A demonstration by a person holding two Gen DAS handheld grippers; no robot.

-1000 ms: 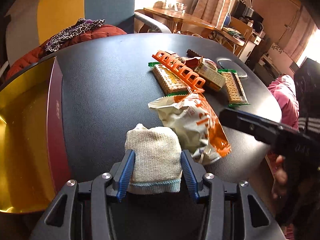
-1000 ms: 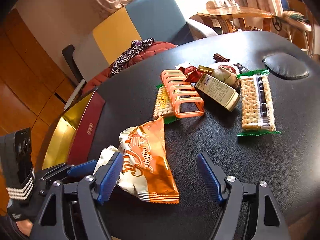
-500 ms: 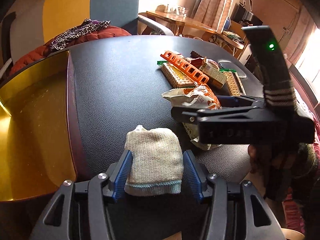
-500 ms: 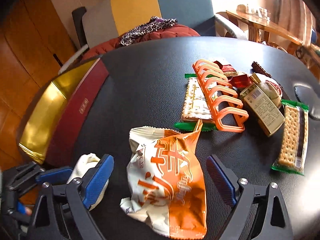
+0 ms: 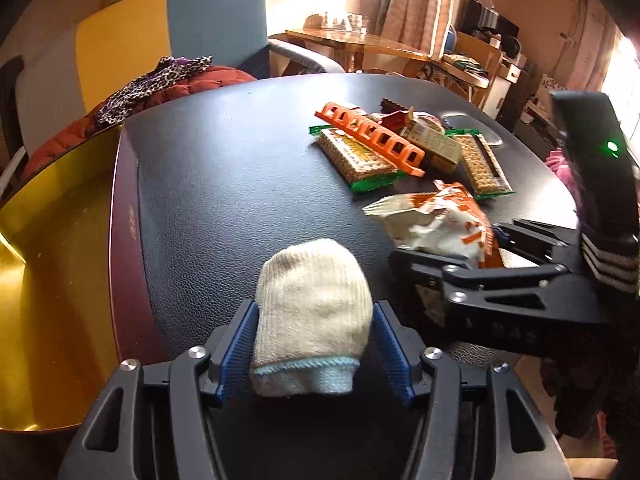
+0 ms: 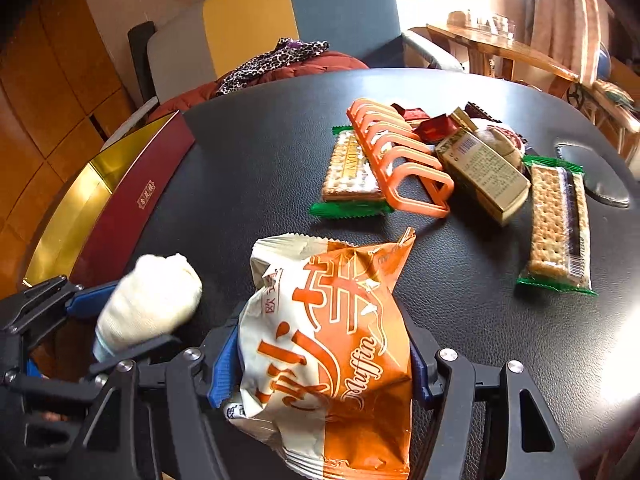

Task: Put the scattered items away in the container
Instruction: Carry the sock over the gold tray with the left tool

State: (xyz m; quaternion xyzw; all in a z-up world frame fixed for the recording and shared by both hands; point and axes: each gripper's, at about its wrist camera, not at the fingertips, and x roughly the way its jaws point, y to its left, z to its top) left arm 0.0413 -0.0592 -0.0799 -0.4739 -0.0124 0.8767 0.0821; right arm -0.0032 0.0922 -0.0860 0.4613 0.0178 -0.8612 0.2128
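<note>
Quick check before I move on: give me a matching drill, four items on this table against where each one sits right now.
Items:
1. rolled sock
2. muffin bag
3. orange rack
4. gold container

Places:
a. lying across a green-edged cracker pack
b. at the table's left edge, empty as far as shown
c. between the left gripper's blue pads
d. between the right gripper's blue pads

Pairs: 1-c, 2-d, 3-a, 4-b. Both grippers' jaws have just been closing on what they hold.
</note>
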